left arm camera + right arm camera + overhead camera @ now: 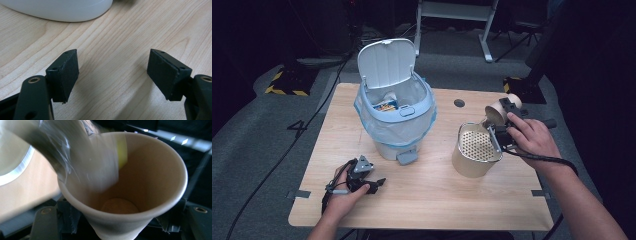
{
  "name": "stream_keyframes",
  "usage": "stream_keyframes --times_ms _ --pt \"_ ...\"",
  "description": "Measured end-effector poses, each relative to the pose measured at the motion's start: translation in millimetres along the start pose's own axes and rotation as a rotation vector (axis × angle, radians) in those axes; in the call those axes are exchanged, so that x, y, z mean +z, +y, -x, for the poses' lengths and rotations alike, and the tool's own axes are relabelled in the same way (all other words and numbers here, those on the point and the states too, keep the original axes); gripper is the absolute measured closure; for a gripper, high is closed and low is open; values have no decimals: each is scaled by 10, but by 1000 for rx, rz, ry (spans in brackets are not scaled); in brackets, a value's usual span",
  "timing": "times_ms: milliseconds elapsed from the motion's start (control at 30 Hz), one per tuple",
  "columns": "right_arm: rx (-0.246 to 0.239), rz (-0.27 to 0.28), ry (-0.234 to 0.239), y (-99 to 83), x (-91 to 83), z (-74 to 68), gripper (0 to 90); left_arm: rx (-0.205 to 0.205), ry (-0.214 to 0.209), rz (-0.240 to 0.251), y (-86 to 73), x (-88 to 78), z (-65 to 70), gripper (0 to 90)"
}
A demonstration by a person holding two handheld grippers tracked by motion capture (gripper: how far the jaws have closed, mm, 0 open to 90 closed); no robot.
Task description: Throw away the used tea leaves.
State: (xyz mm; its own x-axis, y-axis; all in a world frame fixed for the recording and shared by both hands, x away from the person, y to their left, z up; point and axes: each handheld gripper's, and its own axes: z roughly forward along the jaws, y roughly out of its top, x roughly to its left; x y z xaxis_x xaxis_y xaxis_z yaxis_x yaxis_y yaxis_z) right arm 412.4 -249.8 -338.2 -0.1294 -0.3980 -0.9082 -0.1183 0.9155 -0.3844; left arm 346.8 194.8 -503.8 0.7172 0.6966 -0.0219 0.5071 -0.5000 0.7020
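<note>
- Right gripper view: your right gripper (pixel 120 225) has its jaws clamped on the paper cup (pixel 140 195), at six o'clock under its rim.
- Your left gripper (pixel 112 75) rests with jaws apart on the worktop (pixel 117 37).

Bare tabletop (pixel 427 195) lies open in front of the pedal bin (pixel 396 107); right of it stands a perforated basket (pixel 475 150).
</note>
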Motion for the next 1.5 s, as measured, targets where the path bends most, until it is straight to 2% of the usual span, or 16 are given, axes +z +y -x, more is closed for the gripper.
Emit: stream_keyframes --times_ms 33,100,133,333,400,467,933,1133,1200,1233,1300,1367,1400,1433,1500 --pt "0 0 0 0 0 0 321 0 0 0 0 0 0 257" --pt "-122 -38 -66 34 -32 -26 321 0 0 0 0 0 -1 257" --pt "-183 -54 -114 53 -58 -37 321 0 -1 0 0 0 0 257" --pt "-326 -78 -215 123 -133 -62 321 0 0 0 0 0 0 257" --pt "-333 -78 -223 133 -142 -67 320 -1 0 0 0 0 0 257" --pt "-360 -78 -238 152 -153 -63 320 0 0 0 0 0 0 257" --pt "-369 -83 -275 172 -194 -63 317 -1 0 0 0 1 0 257" --pt "-367 -77 -270 177 -195 -83 315 0 0 0 0 0 -1 257" --pt "-357 -69 -252 168 -186 -103 313 0 0 0 0 0 0 257" --pt "-330 -65 -241 160 -185 -107 312 0 0 0 0 0 0 257" --pt "-312 -59 -232 149 -182 -103 311 0 0 0 0 0 0 257" --pt "-168 -22 -169 92 -169 -75 307 0 0 0 0 0 0 257" --pt "-168 -22 -169 92 -169 -75 307 0 0 0 0 0 0 257" --pt "14 18 -83 25 -144 -48 306 0 0 0 0 0 -1 257" --pt "237 53 55 -45 -99 -40 305 0 0 0 0 0 0 257"
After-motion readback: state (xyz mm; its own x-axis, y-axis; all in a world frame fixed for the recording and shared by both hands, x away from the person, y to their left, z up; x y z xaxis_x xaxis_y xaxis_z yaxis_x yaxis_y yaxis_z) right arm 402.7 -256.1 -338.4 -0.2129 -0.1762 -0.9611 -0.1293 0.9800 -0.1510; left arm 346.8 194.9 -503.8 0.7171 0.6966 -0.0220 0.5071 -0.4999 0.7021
